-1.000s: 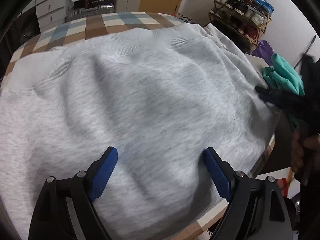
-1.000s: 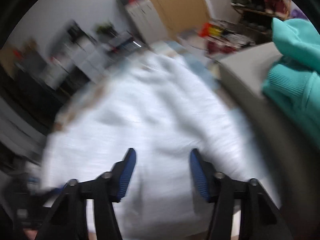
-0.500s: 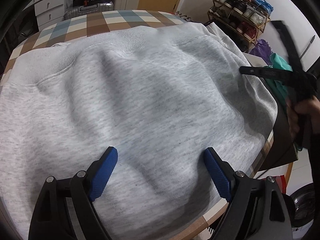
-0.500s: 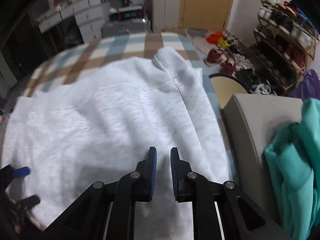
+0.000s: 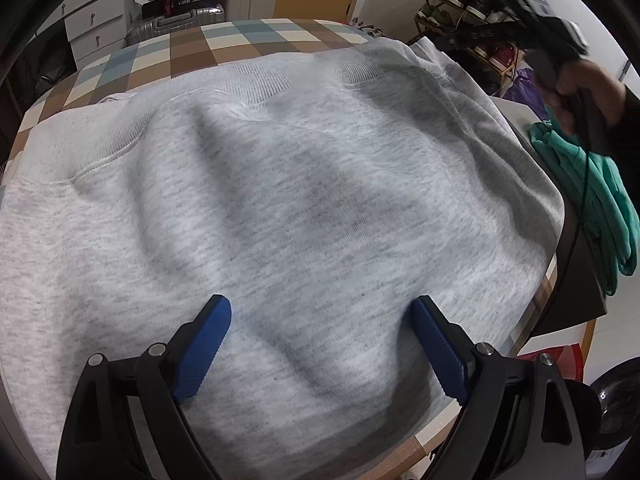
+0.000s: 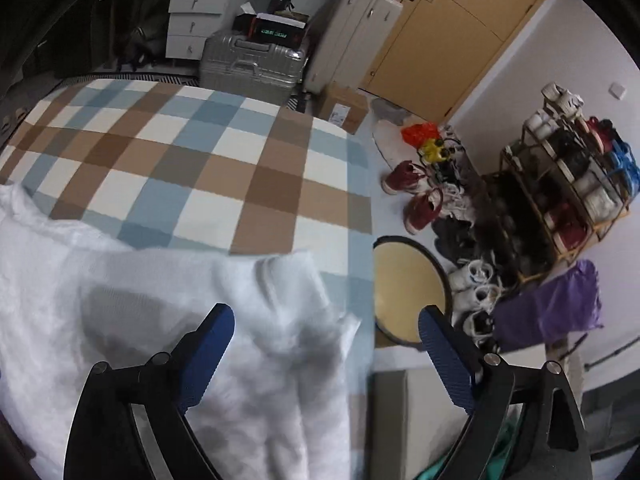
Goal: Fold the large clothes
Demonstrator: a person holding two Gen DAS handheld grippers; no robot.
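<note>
While the grey sweatshirt (image 5: 304,200) lies spread almost flat across the checkered surface (image 5: 248,40), neither tool has hold of it: the left gripper (image 5: 322,344) hangs low over the near part of the cloth with its jaws wide apart and empty, and the right gripper (image 6: 326,354) stands higher, at the garment's right side, jaws likewise wide apart with nothing between them. What the coming move seems to turn on is the garment's right-hand far corner (image 6: 296,280), where a ribbed band ends near the surface's edge. In the right wrist view that corner sits just ahead of and below the open jaws, slightly toward the left finger, so the right gripper is plainly the nearer one; from the left gripper the same corner (image 5: 424,46) lies well away, up and to the right. The sweatshirt's long spread runs crosswise in front of the left gripper, its ribbed edge along the far side. A teal garment (image 5: 592,184) lies beside the surface on the right, apart from the grey cloth.
</note>
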